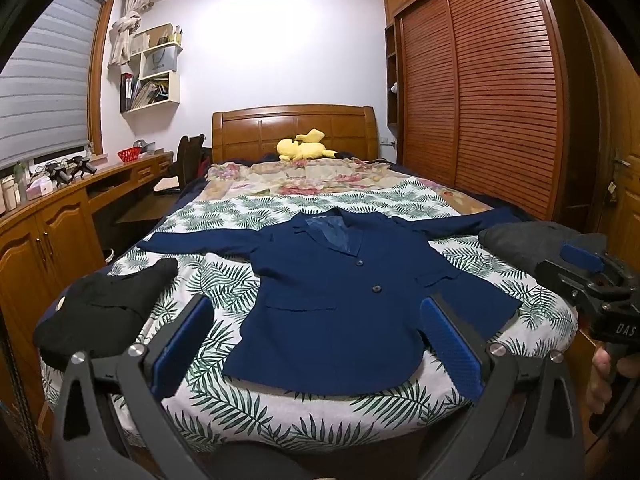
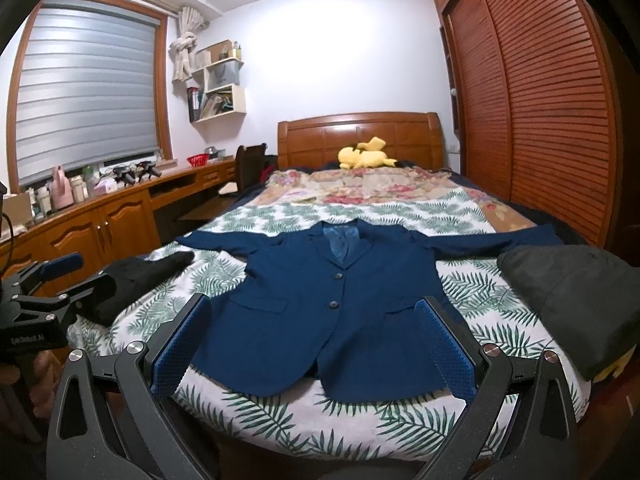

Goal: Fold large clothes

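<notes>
The jacket (image 1: 340, 288) lies face up in the middle of the frame, flat on the bed (image 1: 280, 412), buttoned, sleeves stretched out to either side and the hem toward me. I judge it soft but not limp: a lined, tailored cloth with some body in the lapels and shoulders, heavier than a shirt, likely to slide a little on the leaf-print sheet. A pinch at one thin layer would let it sag, so I would take it at the shoulder seam or the sleeve end, where the cloth is doubled, and carry each sleeve across the chest.

My left tongs (image 1: 316, 344) are spread wide, empty, hovering over the hem. My right tongs (image 2: 314, 344) are likewise spread and empty, low centre of their view.

Beside the jacket, a black garment (image 1: 104, 308) sits at the left edge and a grey bundle (image 2: 572, 304) at the right, both clear of the sleeves' middles.
</notes>
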